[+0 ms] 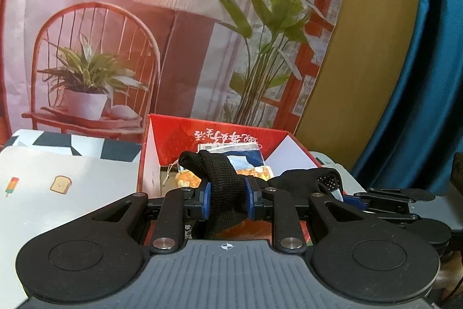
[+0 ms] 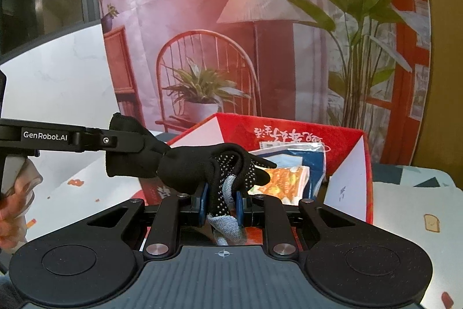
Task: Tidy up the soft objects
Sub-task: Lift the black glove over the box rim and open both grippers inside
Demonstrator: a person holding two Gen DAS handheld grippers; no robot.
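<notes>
Your left tool (image 1: 226, 200) pinches the cuff end of a black knit glove (image 1: 222, 193), its blue pads (image 1: 206, 200) pressed against the fabric on both sides. Your right tool (image 2: 221, 206) clamps the same glove (image 2: 208, 164) at its dotted fingers, where a grey band (image 2: 228, 225) hangs down between the pads. The glove stretches between the two tools, clear of the tabletop (image 1: 72, 181). Just beyond both tools stands the open red box (image 1: 220, 135), its near rim below the glove and its white inner walls flaring outward. Snack packets (image 2: 289, 173) lie inside. Left of your left tool, bare tabletop runs to the printed backdrop (image 1: 115, 19) beyond.
</notes>
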